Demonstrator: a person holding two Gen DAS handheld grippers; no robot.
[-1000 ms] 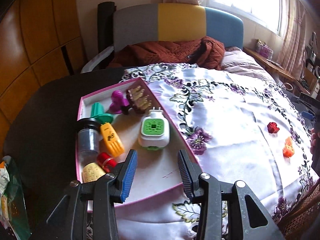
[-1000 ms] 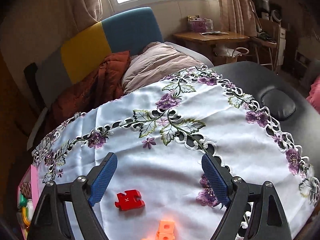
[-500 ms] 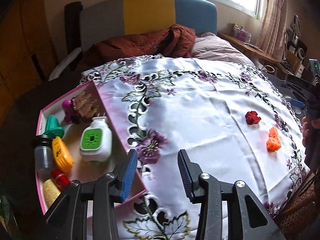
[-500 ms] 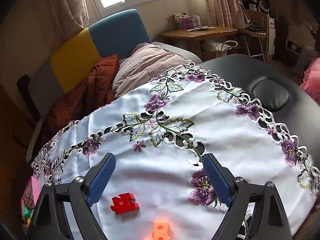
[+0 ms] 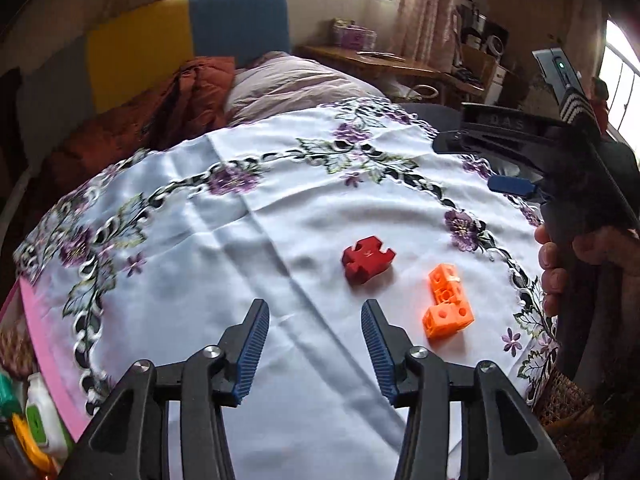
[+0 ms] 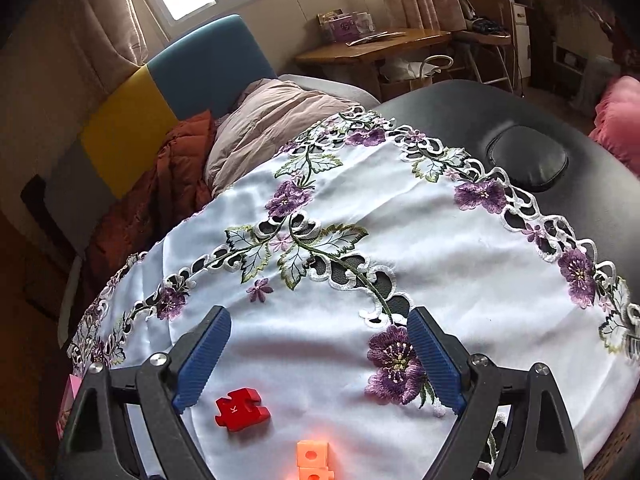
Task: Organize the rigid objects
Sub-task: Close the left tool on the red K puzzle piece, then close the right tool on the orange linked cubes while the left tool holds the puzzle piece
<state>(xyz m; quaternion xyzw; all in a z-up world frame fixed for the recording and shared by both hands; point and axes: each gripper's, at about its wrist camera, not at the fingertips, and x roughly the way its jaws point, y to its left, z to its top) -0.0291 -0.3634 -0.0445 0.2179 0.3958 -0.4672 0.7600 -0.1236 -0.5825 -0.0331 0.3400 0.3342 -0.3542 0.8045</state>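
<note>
Red puzzle piece [image 6: 241, 409], glossy, knobbed outline, is marked "K"; orange cube block [image 5: 447, 301] (hollow, holed faces) lies beside it on satin embroidered tablecloth [image 5: 240, 240]. Left gripper [image 5: 314, 348] jaws, ribbed blue pads, have just been opening, nothing between. Right gripper [image 6: 320, 364] jaws released.

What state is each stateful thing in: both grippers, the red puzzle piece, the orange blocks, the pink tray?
Left gripper: open, empty, jaws just widened.
Right gripper: open, empty.
Red puzzle piece: loose on cloth.
Orange blocks: joined together, ungripped.
Pink tray: holding items, mostly out of frame.
</note>
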